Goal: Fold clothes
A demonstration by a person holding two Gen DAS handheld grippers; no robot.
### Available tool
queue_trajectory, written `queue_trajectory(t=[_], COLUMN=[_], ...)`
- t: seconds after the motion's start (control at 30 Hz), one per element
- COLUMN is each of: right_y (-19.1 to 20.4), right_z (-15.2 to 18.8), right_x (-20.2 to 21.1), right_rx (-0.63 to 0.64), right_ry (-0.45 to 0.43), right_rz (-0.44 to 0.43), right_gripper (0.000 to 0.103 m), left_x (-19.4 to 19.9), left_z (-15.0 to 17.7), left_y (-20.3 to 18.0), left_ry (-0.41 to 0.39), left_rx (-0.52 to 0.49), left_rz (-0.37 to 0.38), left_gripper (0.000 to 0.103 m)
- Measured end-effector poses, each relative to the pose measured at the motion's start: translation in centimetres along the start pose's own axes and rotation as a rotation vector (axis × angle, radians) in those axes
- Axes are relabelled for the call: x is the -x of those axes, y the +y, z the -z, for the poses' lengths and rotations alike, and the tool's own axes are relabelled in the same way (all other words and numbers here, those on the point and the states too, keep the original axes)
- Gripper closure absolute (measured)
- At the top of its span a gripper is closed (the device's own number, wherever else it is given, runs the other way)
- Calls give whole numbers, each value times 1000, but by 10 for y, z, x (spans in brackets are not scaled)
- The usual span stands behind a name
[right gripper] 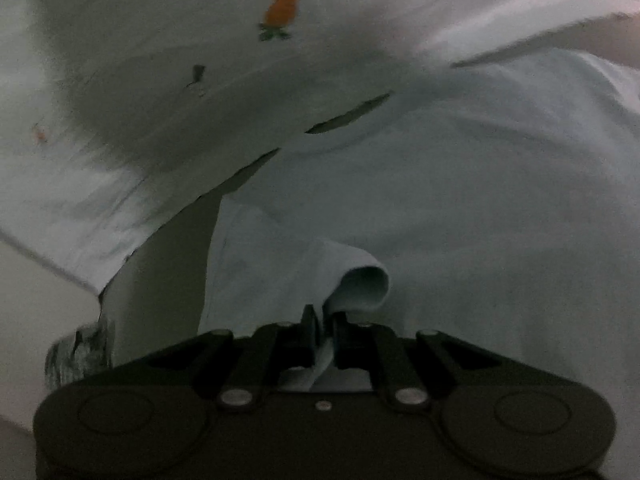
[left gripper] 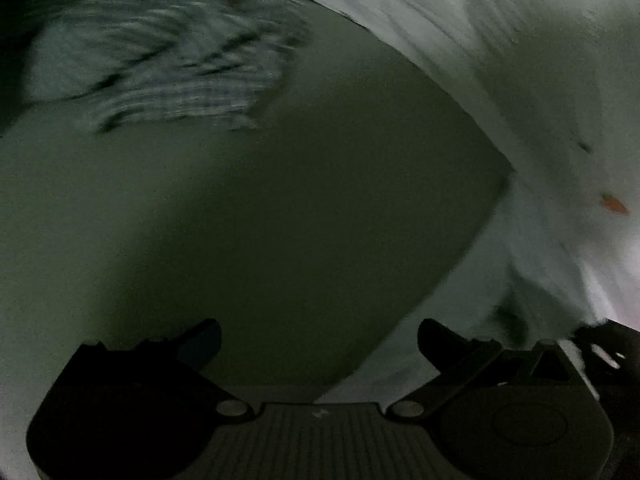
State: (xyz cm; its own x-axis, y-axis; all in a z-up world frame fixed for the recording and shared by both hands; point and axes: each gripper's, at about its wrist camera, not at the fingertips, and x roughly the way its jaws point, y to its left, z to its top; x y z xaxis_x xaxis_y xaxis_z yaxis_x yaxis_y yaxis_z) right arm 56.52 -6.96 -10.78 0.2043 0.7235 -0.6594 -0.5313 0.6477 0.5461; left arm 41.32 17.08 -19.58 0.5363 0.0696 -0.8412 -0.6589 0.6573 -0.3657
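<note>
The right gripper (right gripper: 323,322) was clenched on a rolled edge of the pale, soft cotton garment with a small orange carrot print (right gripper: 440,200); the fold of cloth came out between the two black fingers (right gripper: 308,320) and curled toward 1 o'clock; I judge that this pinch was kept so that the edge could be carried over for a fold. The rest of the garment hung and spread from 9 o'clock to 3 o'clock in the right wrist view, partly raised off the plain light table surface (right gripper: 24,288); the carrot print (right gripper: 283,6) was at 12 o'clock.

The left gripper (left gripper: 319,344) was released; its jaws stood wide apart with nothing between them, above the bare table; the same garment (left gripper: 520,80) lay at 2 o'clock, near its right finger (left gripper: 444,340), perhaps brushing it. A second, grey striped cloth (left gripper: 160,72) lay at 10 o'clock, well apart; it was blurred.

Both grippers pointed downward at a slant; the left one looked steeper.
</note>
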Motion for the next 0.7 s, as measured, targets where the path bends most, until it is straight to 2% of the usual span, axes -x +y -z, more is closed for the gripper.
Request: queue_trajectory(t=[0.03,0.17,0.23,0.33,0.4,0.47,0.5,0.57,0.7], right_y=[-3,-17,-34,-65,-84,-94,-96,-97,-103], right_z=[-9,-47,-62,-74,-71,-62,-56,-40,4], right_x=[2,25,31,16,12,22,31,48,80], right_rx=[30,146,153,134,80,28,19,-13,-179], right_ry=[-2,-65,-81,-15,32,16,-4,-23,-41], right_rz=[-14,-46,-12,61,59,47,40,25,-29], right_gripper=[96,96,96,93,85,69,56,55,58], left_x=[6,30,38,42,42,43,42,38,32], left_z=[6,29,37,51,58,65,67,68,64], left_y=[2,-4,-9,-10,-8,-6,-5,-2,7], left_ry=[-19,-82,-94,-86,-56,-34,-25,-6,42], left_rx=[27,82,62,45,27,-8,-33,-66,-102], left_rz=[-23,-39,-68,-112,-124,-133,-137,-134,-95], left_gripper=[0,0,0,0,0,0,0,0,0])
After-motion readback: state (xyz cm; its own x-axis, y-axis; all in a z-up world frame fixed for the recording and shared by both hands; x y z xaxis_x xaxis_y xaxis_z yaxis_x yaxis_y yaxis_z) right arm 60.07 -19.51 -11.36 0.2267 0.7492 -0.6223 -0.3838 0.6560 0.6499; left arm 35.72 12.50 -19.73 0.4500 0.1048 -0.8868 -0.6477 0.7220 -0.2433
